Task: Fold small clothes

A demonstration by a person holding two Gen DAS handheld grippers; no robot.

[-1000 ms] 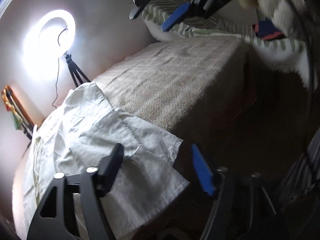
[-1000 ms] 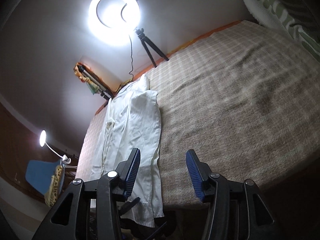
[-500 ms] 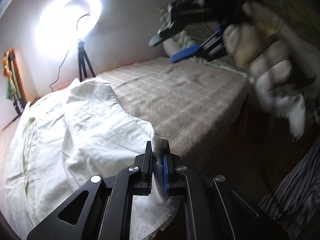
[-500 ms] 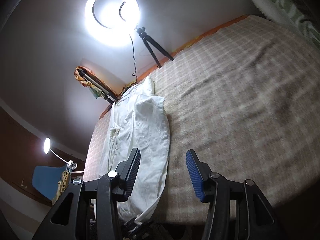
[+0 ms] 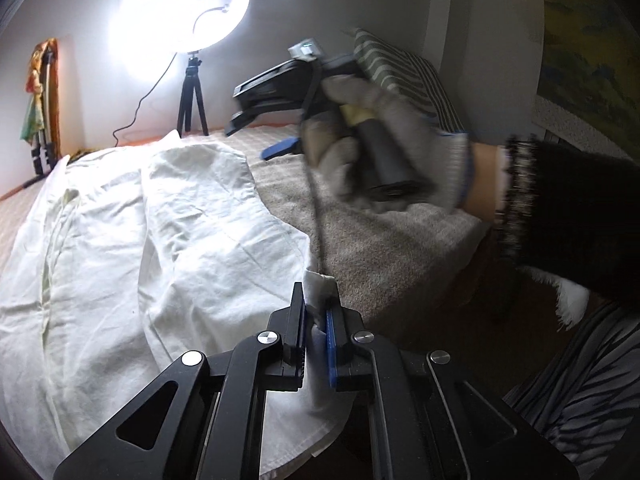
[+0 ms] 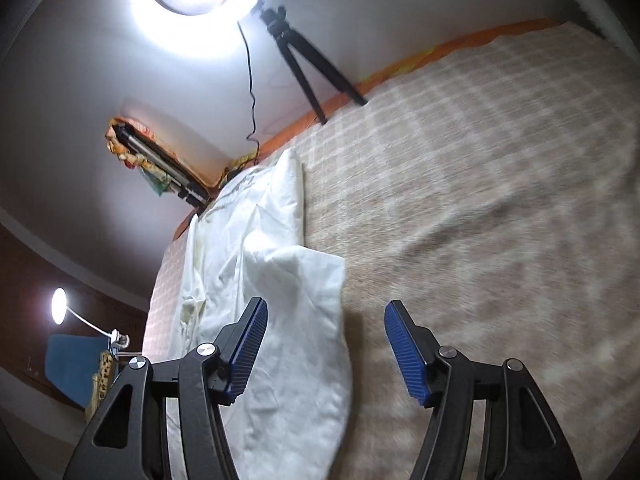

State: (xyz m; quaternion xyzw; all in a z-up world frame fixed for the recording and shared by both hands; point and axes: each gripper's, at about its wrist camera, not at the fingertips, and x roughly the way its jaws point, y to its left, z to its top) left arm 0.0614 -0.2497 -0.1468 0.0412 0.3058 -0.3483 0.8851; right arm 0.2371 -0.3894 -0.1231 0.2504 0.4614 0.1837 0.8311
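Observation:
A white shirt (image 5: 160, 240) lies spread on a beige checked bed cover (image 5: 380, 248). My left gripper (image 5: 316, 312) is shut on the shirt's near corner, a bunch of white cloth poking up between its pads. In the left wrist view a gloved hand holds my right gripper (image 5: 260, 136) over the far side of the bed. In the right wrist view my right gripper (image 6: 324, 320) hangs above the shirt's (image 6: 288, 300) right edge. Its jaws are opening, with nothing pressed between the blue pads.
A ring light (image 5: 176, 16) on a small tripod (image 5: 192, 96) stands at the far edge of the bed. A striped pillow (image 5: 400, 76) leans at the back right. A desk lamp (image 6: 60, 300) and a blue chair (image 6: 76, 364) stand left of the bed.
My left gripper closed on the shirt's corner and lifted it a little. My right gripper swept over the bed toward the shirt and its jaws spread wider.

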